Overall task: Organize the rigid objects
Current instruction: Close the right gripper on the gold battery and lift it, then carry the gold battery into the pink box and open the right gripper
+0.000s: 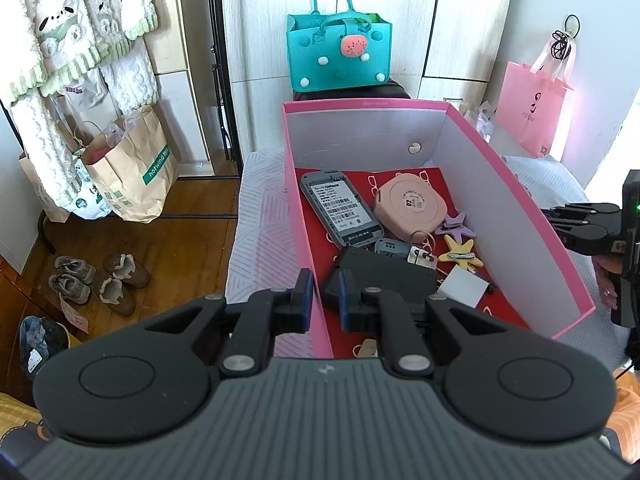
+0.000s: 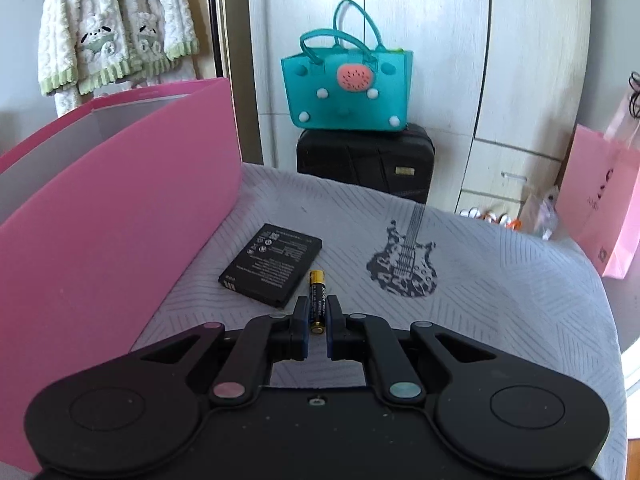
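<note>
1. We take the pink box (image 1: pixel 500 184) as our landmark. Its left wall is pinched between the narrowed fingers of our left gripper (image 1: pixel 323 294), one pad outside and one inside, which steadies it on the patterned cloth (image 2: pixel 500 280).
2. Inside the box we already see a grey device (image 1: pixel 340 208) lying label up, a round pink case (image 1: pixel 412 202), a black flat unit (image 1: pixel 384 276) at the near end, two star-shaped clips (image 1: pixel 460 248), some keys (image 1: pixel 420 258) and a white card (image 1: pixel 464 288). We judge most of the sorting done.
3. Outside the box, on the cloth beside its pink wall, two things are left: a flat black battery pack (image 2: pixel 272 264) and, just beyond it from the box, a small AA battery (image 2: pixel 318 300).
4. Our right gripper (image 2: pixel 318 320) has its fingers drawn in tight on the AA battery's near end, which rests on the cloth.
5. What remains, as we judge it: lift the AA battery over the wall into the box, then the battery pack.
</note>
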The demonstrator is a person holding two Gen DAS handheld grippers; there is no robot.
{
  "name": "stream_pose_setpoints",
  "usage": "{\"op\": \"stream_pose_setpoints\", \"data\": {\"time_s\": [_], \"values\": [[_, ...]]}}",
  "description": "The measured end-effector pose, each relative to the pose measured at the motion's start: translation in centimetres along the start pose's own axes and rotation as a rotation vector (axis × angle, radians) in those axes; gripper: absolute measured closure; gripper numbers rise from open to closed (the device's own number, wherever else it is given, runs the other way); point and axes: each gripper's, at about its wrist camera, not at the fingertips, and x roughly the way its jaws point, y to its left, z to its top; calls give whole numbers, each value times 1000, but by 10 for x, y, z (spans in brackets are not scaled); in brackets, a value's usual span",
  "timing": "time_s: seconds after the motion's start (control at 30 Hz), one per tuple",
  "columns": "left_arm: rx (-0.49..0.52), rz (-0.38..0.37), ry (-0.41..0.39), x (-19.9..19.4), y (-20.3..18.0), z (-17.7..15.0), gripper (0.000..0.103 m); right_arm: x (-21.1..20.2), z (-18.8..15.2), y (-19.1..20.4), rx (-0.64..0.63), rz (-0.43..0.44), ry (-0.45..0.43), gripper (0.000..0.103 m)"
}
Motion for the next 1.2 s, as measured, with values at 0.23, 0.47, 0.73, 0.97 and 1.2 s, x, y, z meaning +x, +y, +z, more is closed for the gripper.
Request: {"op": "stream_pose_setpoints", "data": {"time_s": [0.23, 0.47, 0.73, 0.97, 1.2], "values": [[-1, -3, 0, -1, 1, 0, 92, -4, 4, -4, 11, 25, -31, 90], [3, -2, 2, -1, 2, 1, 92, 15, 4, -3, 6, 21, -10, 82], [-12, -14, 1, -1, 5, 1, 92, 0, -3, -8, 41, 51, 4, 92], [-6, -9, 0, 0, 4, 2, 92, -36, 6, -10, 99, 102, -54, 91], [-9, -12, -1, 0, 4, 1, 92, -85, 26, 16, 63, 169, -156, 92]]}}
